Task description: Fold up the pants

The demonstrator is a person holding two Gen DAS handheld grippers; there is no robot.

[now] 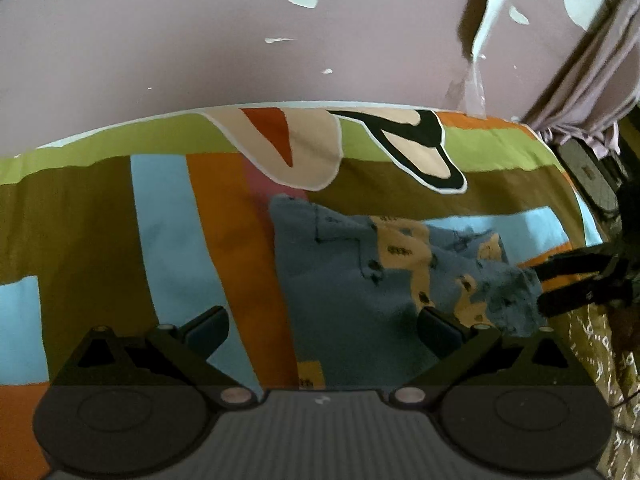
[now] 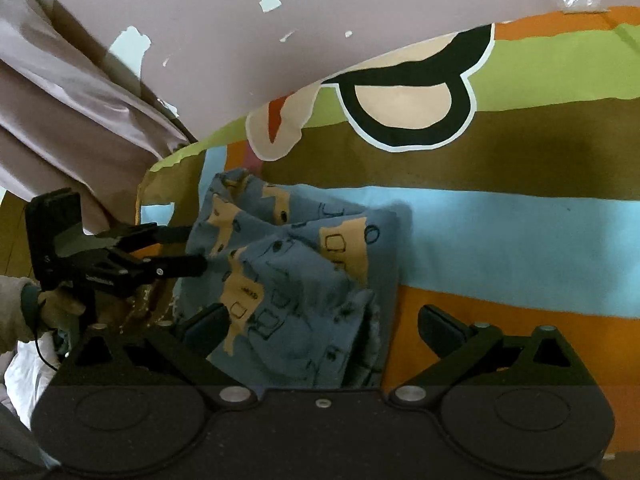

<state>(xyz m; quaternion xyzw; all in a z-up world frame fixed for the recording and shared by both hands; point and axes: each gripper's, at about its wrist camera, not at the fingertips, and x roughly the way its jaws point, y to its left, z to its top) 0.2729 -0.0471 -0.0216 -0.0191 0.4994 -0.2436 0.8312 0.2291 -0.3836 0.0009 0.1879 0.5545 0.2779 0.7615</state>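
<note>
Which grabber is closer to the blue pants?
Too close to call: the left gripper hangs over one edge of the pants, jaws open, and the right gripper hangs open over another edge.

both tongs agape: left tongs [image 1: 322, 330], right tongs [image 2: 322, 326].

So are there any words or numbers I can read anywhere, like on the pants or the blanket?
No text here can be read.
Pants: only printed drawings, little squares and circles on orange patches; no letters.
Striped blanket: colour blocks and a cartoon shape, no words.
Left hand-held gripper: a small pale marking on its body, too small and blurred to read.
</note>
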